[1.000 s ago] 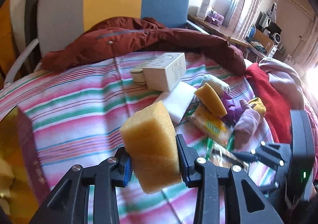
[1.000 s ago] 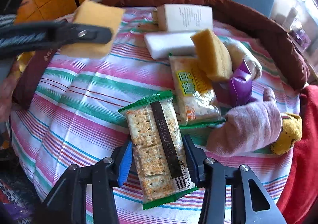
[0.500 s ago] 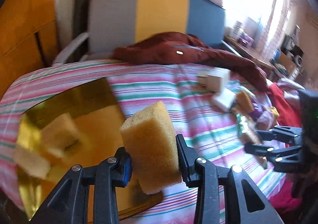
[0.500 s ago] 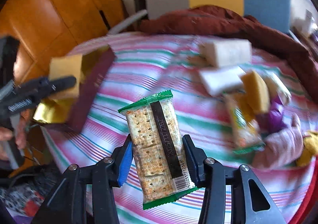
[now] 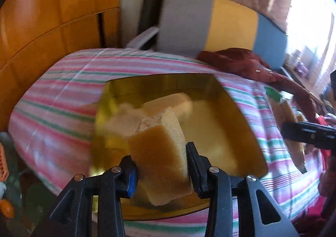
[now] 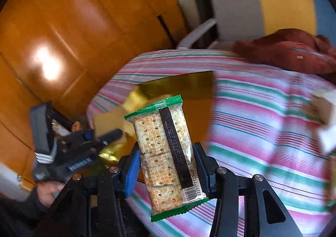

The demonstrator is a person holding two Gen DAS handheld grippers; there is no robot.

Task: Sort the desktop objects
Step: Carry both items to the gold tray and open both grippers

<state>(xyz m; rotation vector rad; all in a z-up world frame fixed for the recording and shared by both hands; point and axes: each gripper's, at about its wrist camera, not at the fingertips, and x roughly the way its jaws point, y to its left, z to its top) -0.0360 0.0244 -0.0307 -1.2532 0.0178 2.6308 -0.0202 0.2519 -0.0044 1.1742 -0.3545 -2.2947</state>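
My left gripper (image 5: 161,168) is shut on a yellow sponge (image 5: 159,153) and holds it over the near edge of a gold box (image 5: 237,111) on the striped tablecloth. Other yellow sponges (image 5: 170,102) lie inside the box. My right gripper (image 6: 167,165) is shut on a green-edged cracker packet (image 6: 166,153) and holds it above the table, right of the box (image 6: 189,87). The left gripper (image 6: 105,134) shows in the right wrist view with its sponge (image 6: 107,121). The right gripper's finger (image 5: 308,134) and packet (image 5: 283,111) show at the right of the left wrist view.
The round table has a pink, green and white striped cloth (image 6: 262,115). A dark red jacket (image 5: 247,64) lies at its far side before a grey, yellow and blue chair (image 5: 210,26). Wooden panels (image 6: 73,37) stand left. A blurred white box (image 6: 323,104) sits at the right.
Both grippers have swung left from the pile of objects to the gold box, each still holding its item. The sponge now hangs over the box.
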